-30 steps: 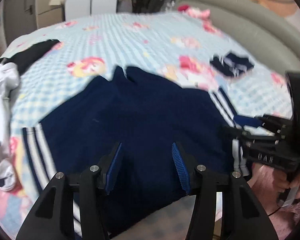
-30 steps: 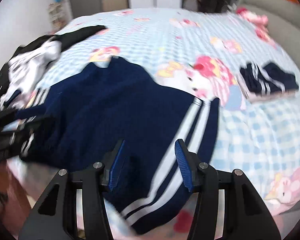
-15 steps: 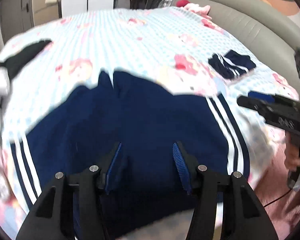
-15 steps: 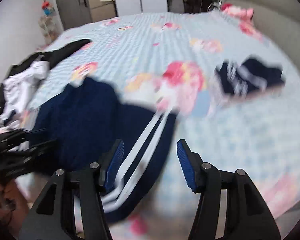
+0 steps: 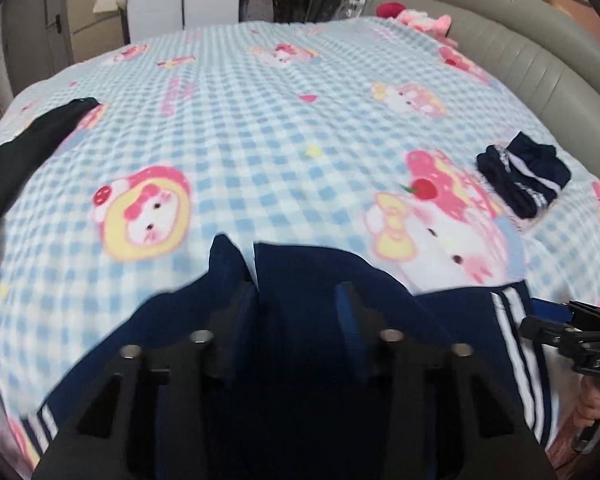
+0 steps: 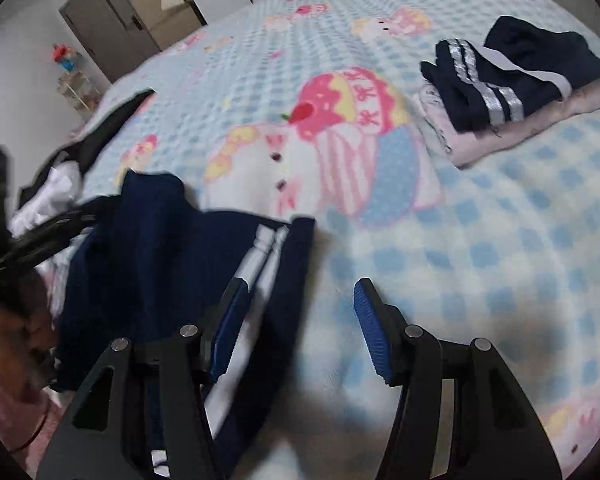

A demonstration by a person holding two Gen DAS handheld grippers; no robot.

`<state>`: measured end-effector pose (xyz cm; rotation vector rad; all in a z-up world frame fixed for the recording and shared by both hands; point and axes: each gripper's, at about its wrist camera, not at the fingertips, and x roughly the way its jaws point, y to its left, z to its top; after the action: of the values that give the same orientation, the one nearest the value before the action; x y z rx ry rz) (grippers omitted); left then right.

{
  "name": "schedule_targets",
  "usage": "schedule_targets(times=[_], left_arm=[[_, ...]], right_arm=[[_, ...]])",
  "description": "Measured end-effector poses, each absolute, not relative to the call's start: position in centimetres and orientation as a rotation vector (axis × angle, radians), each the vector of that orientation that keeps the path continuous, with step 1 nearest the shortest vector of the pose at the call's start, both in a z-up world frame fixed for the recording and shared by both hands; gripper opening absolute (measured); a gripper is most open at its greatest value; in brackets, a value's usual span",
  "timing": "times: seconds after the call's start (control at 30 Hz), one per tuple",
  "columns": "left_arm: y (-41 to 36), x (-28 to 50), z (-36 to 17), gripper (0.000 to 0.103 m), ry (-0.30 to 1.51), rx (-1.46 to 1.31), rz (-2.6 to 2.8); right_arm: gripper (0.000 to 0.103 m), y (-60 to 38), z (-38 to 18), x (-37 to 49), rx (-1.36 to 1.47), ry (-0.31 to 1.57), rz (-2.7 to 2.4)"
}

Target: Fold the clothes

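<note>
The navy garment [image 5: 308, 344] with white side stripes lies spread across the near edge of the bed [image 5: 260, 128], its long axis running left to right in front of the person. Taking that garment as landmark: the left hand-held gripper [image 5: 296, 300] hovers over its middle, jaws apart with nothing between them. The right hand-held gripper [image 6: 296, 320] sits at its striped right end, one finger over the stripes and the other over bare blanket, also released. So the right hand is nearer an edge to pinch. Far right of the garment rests a folded stack [image 6: 512, 80]; to its left, an unsorted heap [image 6: 56, 184].
</note>
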<state>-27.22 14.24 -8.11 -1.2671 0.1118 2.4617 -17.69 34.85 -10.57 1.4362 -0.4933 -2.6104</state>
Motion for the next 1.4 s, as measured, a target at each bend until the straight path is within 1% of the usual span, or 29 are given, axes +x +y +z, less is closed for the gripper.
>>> schedule_targets(times=[0.07,0.13,0.17,0.2,0.23,0.27,0.3,0.37,0.4,0.43,0.47,0.5,0.53,0.57,0.6,0.7,0.8,0.87,0.93,1.0,1.03,1.07,1.13,1.2,1.23,1.27,1.3,1.37,1.4], left_arm=[[14.4,-28.4,-8.8,0.033,0.126,-1.287,2.431],[14.9,-29.1,-9.6,0.032,0.17,-1.319,2.413],[15.1,-29.4,-9.9,0.033,0.192,-1.335,2.403],[15.4,-29.8,-10.3,0.04,0.214,-1.351,2.393],[15.6,-30.1,-10.6,0.046,0.236,-1.367,2.383],[15.8,-30.4,-11.0,0.052,0.258,-1.382,2.373],[15.9,-30.7,-11.3,0.052,0.267,-1.396,2.364],[15.6,-31.1,-11.6,0.052,0.208,-1.414,2.356],[15.5,-31.2,-11.6,0.049,0.174,-1.414,2.351],[15.5,-31.1,-11.7,0.042,0.153,-1.405,2.341],[15.6,-30.9,-11.7,0.029,0.149,-1.396,2.326],[15.8,-30.7,-11.7,0.021,0.15,-1.388,2.316],[16.0,-30.4,-11.5,0.018,0.157,-1.376,2.321],[16.1,-30.2,-11.1,0.013,0.163,-1.358,2.333],[16.3,-29.9,-10.6,0.012,0.166,-1.335,2.343],[16.4,-28.9,-7.6,0.011,0.135,-1.206,2.369],[16.0,-29.2,-6.3,0.011,0.049,-1.155,2.352],[15.9,-30.6,-7.8,0.012,-0.003,-1.239,2.304],[16.4,-31.8,-10.3,0.016,0.003,-1.348,2.248],[17.4,-32.3,-13.0,0.02,0.066,-1.46,2.2],[17.8,-32.2,-13.4,0.02,0.087,-1.466,2.207],[18.0,-31.9,-13.2,0.021,0.097,-1.45,2.234],[18.4,-31.2,-12.7,0.024,0.118,-1.418,2.287],[18.3,-30.2,-11.4,0.03,0.145,-1.366,2.378],[18.2,-29.6,-10.6,0.031,0.16,-1.334,2.431],[18.1,-29.0,-9.8,0.032,0.175,-1.302,2.484],[17.9,-28.5,-9.0,0.032,0.181,-1.268,2.519],[17.6,-26.8,-7.3,0.032,0.17,-1.207,2.528],[17.6,-25.9,-6.6,0.038,0.167,-1.179,2.524]], right_arm=[[0.056,35.2,-11.6,-19.0,1.456,-0.532,-2.603],[0.057,35.1,-12.5,-20.2,1.49,-0.528,-2.605],[0.053,34.8,-12.6,-20.5,1.488,-0.52,-2.603],[0.045,34.5,-12.7,-20.7,1.486,-0.512,-2.601],[0.04,34.2,-12.4,-20.8,1.473,-0.486,-2.605],[0.033,33.7,-12.0,-20.7,1.456,-0.452,-2.61],[0.028,33.3,-11.6,-20.5,1.437,-0.406,-2.622],[0.027,33.2,-11.4,-20.4,1.45,-0.377,-2.627],[0.03,33.5,-11.7,-20.5,1.471,-0.397,-2.618],[0.034,33.9,-12.2,-20.7,1.495,-0.429,-2.604],[0.036,34.3,-12.7,-20.9,1.519,-0.462,-2.589],[0.035,34.4,-13.0,-21.0,1.525,-0.478,-2.582],[0.03,34.3,-12.8,-21.0,1.511,-0.477,-2.585],[0.014,34.0,-12.2,-20.9,1.481,-0.453,-2.605],[0.01,33.7,-11.5,-20.6,1.45,-0.418,-2.651],[0.006,33.1,-8.5,-18.4,1.304,-0.327,-2.814],[0.006,32.9,-5.8,-16.0,1.159,-0.256,-2.931],[0.006,33.4,-5.7,-15.4,1.167,-0.246,-2.968],[0.006,34.5,-7.8,-16.7,1.318,-0.315,-2.928],[0.009,35.7,-10.7,-18.6,1.519,-0.418,-2.841],[0.009,36.0,-11.0,-18.9,1.548,-0.43,-2.841],[0.011,36.1,-10.9,-19.0,1.548,-0.423,-2.862],[0.013,36.3,-10.6,-19.1,1.547,-0.411,-2.904],[0.021,36.6,-10.4,-19.2,1.545,-0.398,-2.947],[0.023,36.3,-9.7,-19.0,1.52,-0.315,-3.04],[0.027,35.6,-8.7,-18.6,1.45,-0.17,-3.165],[0.027,35.0,-7.9,-18.4,1.374,-0.093,-3.218],[0.027,34.3,-6.9,-18.2,1.252,-0.13,-3.169],[0.027,33.9,-6.7,-18.3,1.214,-0.167,-3.115]])
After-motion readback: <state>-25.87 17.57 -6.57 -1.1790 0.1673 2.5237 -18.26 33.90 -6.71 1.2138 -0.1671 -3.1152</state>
